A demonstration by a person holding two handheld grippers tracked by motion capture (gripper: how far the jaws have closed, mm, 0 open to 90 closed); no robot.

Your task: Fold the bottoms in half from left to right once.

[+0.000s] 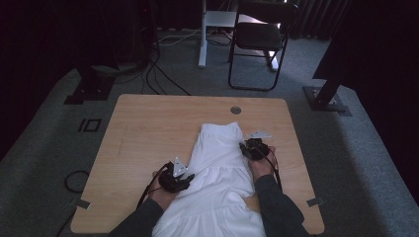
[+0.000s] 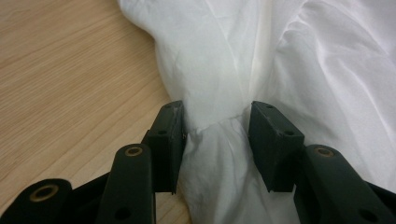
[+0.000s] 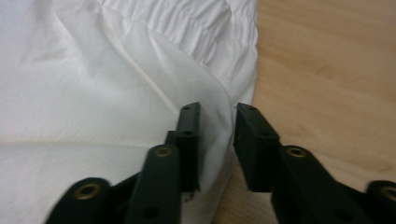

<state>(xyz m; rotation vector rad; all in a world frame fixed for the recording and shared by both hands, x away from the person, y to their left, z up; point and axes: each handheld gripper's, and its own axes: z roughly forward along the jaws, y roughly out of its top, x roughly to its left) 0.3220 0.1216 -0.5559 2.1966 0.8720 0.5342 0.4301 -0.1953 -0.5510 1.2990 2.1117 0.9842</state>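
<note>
On the near half of the wooden table [image 1: 148, 128] lies a white skirt [image 1: 220, 173], waistband toward the far side. At its left edge, the left gripper [image 1: 185, 178] has its jaws part-open around a bunched fold of cloth. At its right edge, the right gripper [image 1: 245, 148] has narrowly parted jaws straddling the hem.

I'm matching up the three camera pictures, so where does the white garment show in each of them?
High view: white garment lies lengthwise at the table's near middle, between both grippers.
Left gripper view: garment spreads over the upper right, a bunched fold between the jaws.
Right gripper view: garment covers the left, its edge between the jaws.
Shared landmark: wooden table.
</note>
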